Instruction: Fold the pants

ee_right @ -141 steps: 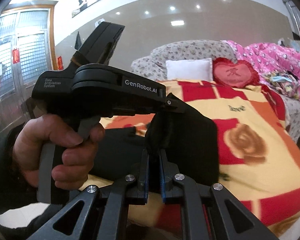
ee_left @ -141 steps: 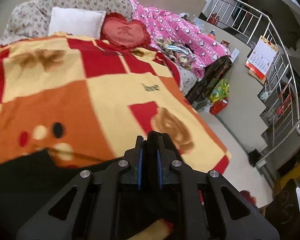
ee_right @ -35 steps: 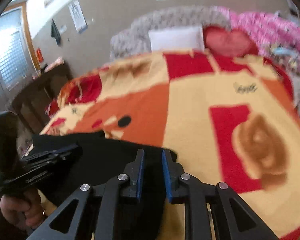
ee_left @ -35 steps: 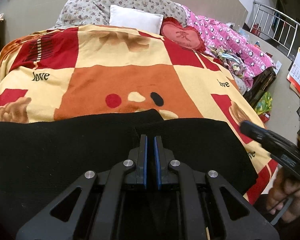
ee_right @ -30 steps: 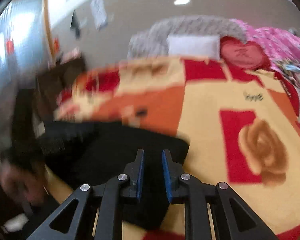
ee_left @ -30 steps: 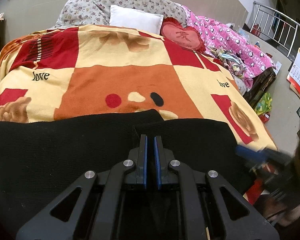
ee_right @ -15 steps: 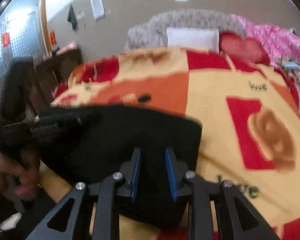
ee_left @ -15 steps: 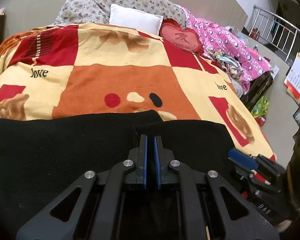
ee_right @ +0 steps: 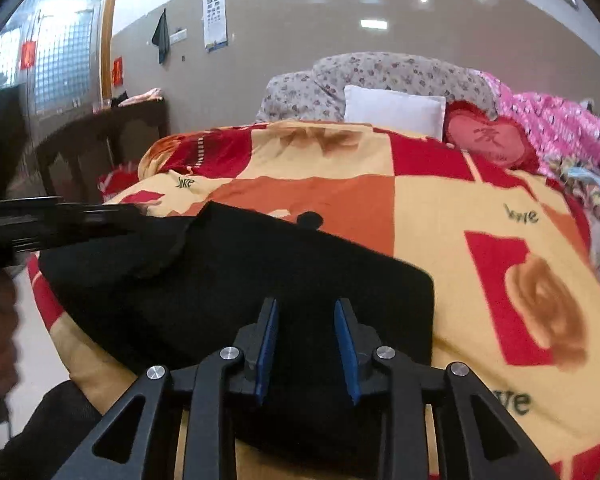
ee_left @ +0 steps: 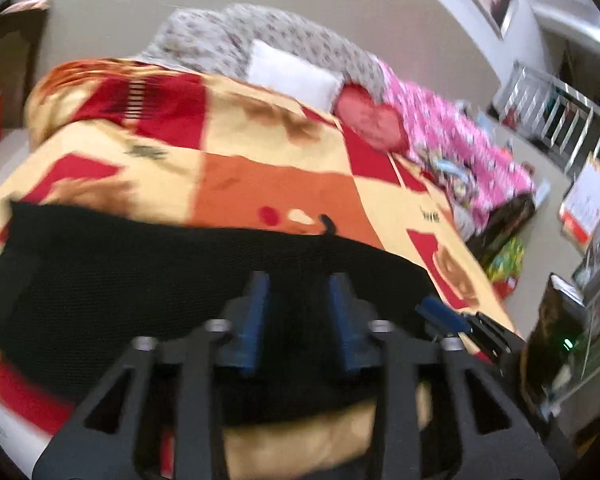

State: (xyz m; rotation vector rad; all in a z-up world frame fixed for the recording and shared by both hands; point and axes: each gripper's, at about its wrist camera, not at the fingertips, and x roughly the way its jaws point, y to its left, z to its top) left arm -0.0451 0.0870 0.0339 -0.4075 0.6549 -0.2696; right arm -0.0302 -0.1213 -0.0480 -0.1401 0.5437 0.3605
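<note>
- One pair of black pants (ee_right: 236, 288), folded flat on the patterned blanket (ee_right: 500, 240).
- Left gripper (ee_left: 299, 316): jaws opening, pads clear of the cloth below; a second ago pinched shut.
- Right gripper (ee_right: 306, 344): jaws opening, straddling the pants' near edge, not pressing.

The blanket (ee_right: 440, 216) reads "love" in several spots (black script); the red heart cushion (ee_right: 488, 140) bears one character.

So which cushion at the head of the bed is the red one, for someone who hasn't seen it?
Follow the checked red and orange blanket up to the floral headboard. The red cushion leans there, right of the plain white pillow; it alone is heart-shaped.
</note>
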